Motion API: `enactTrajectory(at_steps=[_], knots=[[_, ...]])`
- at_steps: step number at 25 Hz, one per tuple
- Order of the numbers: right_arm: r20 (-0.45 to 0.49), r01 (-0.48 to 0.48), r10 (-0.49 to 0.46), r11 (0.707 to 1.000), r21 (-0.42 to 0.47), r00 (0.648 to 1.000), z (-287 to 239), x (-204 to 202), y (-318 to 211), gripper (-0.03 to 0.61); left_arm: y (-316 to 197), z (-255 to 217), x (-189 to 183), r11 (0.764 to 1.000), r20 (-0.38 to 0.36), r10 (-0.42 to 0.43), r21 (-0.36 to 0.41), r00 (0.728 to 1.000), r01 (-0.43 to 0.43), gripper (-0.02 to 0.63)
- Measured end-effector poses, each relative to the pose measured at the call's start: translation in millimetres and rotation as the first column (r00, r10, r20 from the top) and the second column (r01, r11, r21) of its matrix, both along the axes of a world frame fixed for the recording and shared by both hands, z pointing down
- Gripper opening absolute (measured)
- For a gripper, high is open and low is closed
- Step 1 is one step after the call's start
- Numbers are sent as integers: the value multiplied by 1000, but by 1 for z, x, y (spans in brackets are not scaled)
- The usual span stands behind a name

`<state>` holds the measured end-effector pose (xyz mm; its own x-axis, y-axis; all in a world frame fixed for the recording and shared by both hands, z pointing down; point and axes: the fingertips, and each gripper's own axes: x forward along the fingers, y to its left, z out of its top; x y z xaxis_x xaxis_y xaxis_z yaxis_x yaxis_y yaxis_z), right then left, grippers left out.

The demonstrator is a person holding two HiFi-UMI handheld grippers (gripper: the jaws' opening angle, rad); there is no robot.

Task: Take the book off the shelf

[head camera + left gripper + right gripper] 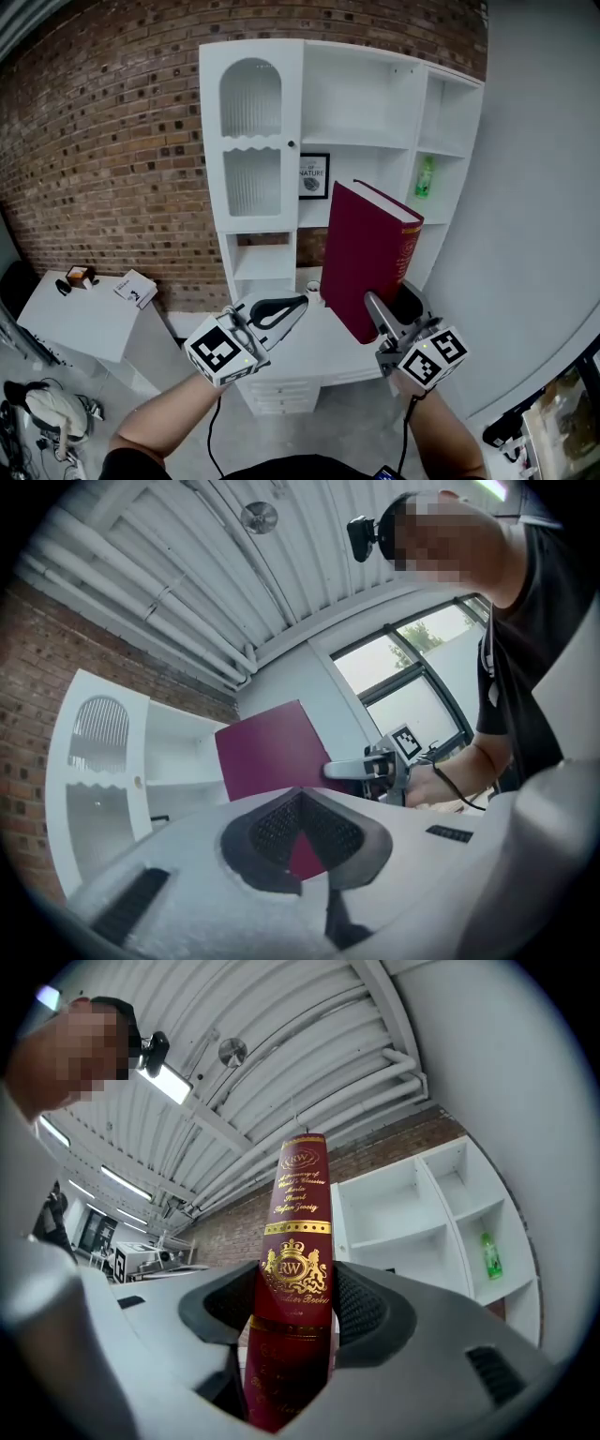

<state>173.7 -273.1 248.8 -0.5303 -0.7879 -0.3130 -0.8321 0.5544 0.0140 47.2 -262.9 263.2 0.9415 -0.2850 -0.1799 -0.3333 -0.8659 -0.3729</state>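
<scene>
Head view: the right gripper (389, 311) clamps its jaws on a dark red book (370, 248), held upright in front of the white shelf (361, 141). The left gripper (296, 306) hovers nearby, jaws together, empty.

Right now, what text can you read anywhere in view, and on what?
"RW": gold crest on the spine of the book.
"NATURE": framed print.
Script lines on the spine: too blurred to read.
Label on the green bottle: too small to read.
</scene>
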Motion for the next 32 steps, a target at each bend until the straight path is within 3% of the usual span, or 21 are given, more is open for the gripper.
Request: enactTrajectory(at_steps=[7, 14, 23, 27, 32], knots=[[27, 70, -67, 990, -122, 997, 59, 27, 73, 239, 82, 51, 58, 992, -76, -27, -128, 997, 17, 8], [36, 145, -141, 974, -172, 989, 99, 39, 150, 239, 163, 86, 89, 974, -84, -59, -222, 995, 39, 8], [89, 149, -130, 952, -269, 988, 156, 22, 212, 239, 207, 136, 68, 937, -61, -134, -333, 989, 107, 8], [128, 138, -103, 944, -300, 986, 175, 5, 244, 239, 239, 152, 44, 918, -75, -136, -383, 988, 97, 8], [162, 127, -71, 922, -366, 984, 205, -32, 279, 239, 279, 175, 4, 908, -29, -113, -410, 993, 92, 8]])
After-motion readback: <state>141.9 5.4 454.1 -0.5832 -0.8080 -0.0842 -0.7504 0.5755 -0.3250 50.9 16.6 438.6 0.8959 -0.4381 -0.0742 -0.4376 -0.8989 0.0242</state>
